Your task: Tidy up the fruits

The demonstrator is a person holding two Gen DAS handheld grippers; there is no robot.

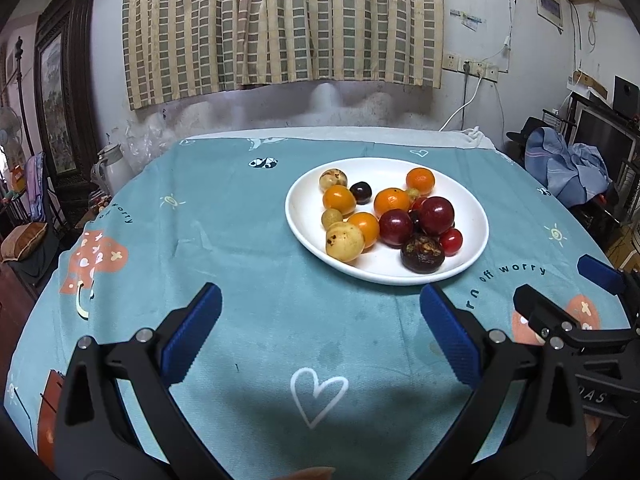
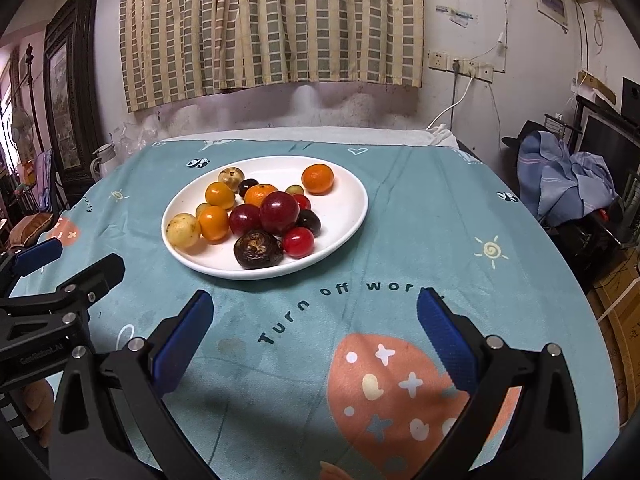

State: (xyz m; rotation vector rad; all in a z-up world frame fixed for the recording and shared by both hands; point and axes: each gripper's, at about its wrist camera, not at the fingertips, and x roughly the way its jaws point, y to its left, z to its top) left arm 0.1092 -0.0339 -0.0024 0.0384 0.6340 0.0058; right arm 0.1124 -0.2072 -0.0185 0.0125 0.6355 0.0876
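A white plate (image 1: 304,216) (image 2: 344,216) stands on the teal tablecloth and holds several small fruits: orange ones (image 1: 339,199) (image 2: 317,179), dark red plums (image 1: 436,215) (image 2: 279,212), a dark brown fruit (image 1: 422,254) (image 2: 258,249), yellow ones (image 1: 345,241) (image 2: 183,231) and small red ones (image 1: 451,241) (image 2: 298,242). My left gripper (image 1: 320,296) is open and empty, a little short of the plate's near edge. My right gripper (image 2: 316,304) is open and empty, just short of the plate. Each gripper shows at the side of the other's view.
The round table (image 1: 240,240) is covered by a teal printed cloth. A checked curtain (image 1: 280,20) hangs on the wall behind. A white kettle (image 1: 112,168) and dark cabinet stand at the left. Blue clothes (image 2: 560,176) lie on furniture at the right.
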